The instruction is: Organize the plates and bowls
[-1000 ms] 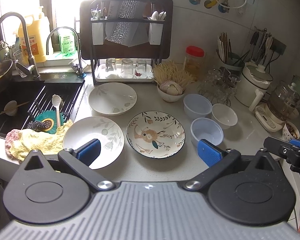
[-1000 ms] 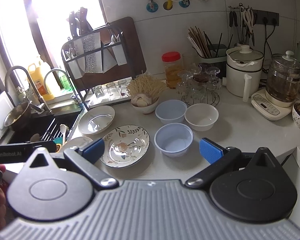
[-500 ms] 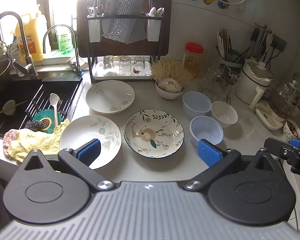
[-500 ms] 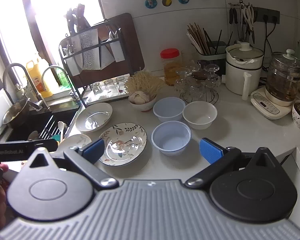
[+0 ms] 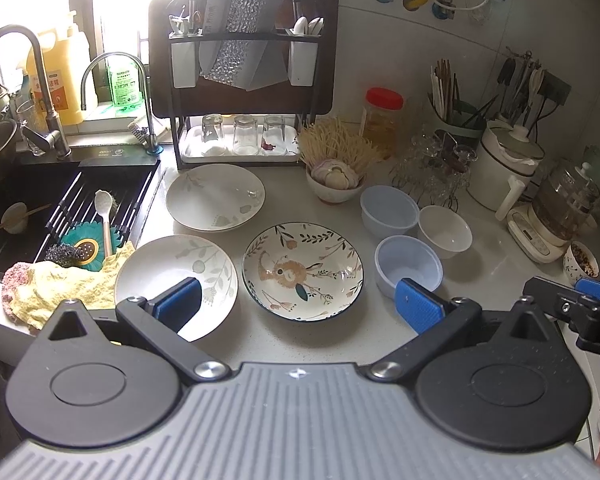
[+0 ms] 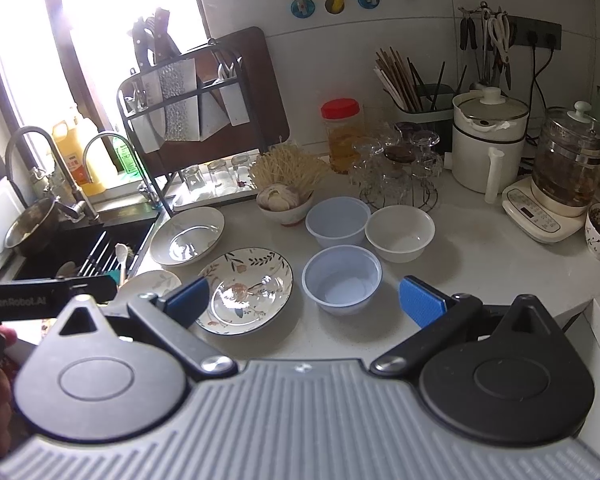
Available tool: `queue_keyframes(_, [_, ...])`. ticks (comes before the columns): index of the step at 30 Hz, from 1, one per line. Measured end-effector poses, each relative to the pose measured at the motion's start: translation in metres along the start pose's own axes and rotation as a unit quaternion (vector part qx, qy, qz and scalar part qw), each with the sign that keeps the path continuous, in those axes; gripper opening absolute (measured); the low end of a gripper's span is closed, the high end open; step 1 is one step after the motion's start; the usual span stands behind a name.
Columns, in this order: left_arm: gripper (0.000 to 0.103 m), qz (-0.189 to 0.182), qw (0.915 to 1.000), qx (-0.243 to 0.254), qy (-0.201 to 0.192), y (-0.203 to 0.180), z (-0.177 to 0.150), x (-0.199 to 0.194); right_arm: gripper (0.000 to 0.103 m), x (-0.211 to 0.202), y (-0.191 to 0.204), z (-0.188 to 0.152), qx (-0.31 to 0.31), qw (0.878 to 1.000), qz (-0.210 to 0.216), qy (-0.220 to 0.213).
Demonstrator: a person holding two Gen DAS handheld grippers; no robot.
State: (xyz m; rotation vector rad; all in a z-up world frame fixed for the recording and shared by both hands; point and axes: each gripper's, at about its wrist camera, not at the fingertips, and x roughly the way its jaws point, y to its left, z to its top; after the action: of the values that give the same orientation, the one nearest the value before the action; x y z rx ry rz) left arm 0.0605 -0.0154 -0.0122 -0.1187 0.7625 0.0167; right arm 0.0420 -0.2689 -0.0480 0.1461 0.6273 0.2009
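We hold both tongs above the near edge of the bench, each spread wide with nothing between its blue pads. Our left tongs hover over the patterned plate, which lies flat at the middle of the bench. Just left of it sits a pale leaf-print plate, partly behind the left pad, and a second pale plate lies further back, in front of the dish rack. Our right tongs hang in front of a blue plastic bowl, right of the patterned plate. Behind it stand another blue bowl and a white bowl, side by side and nearly touching. A bowl of garlic stands further back, near the rack. The sink lies at the left, with a yellow cloth draped over its near corner.
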Motion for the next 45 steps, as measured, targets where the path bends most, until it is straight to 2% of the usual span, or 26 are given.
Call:
queue_keyframes(28, [0.103, -0.007, 1.0, -0.004, 0.005, -0.002, -0.007, -0.001, 0.103, -0.002, 0.004, -0.003, -0.003, 1.0, 0.005, 0.001])
queue_keyframes(36, [0.103, -0.014, 0.9998, -0.009, 0.009, -0.002, -0.004, 0.005, 0.103, -0.002, -0.001, -0.006, 0.004, 1.0, 0.023, -0.002])
queue_keyframes(45, [0.103, -0.003, 0.9998, -0.019, 0.009, -0.009, 0.0, 0.01, 0.103, 0.004, -0.01, 0.0, 0.001, 0.999, 0.049, -0.001])
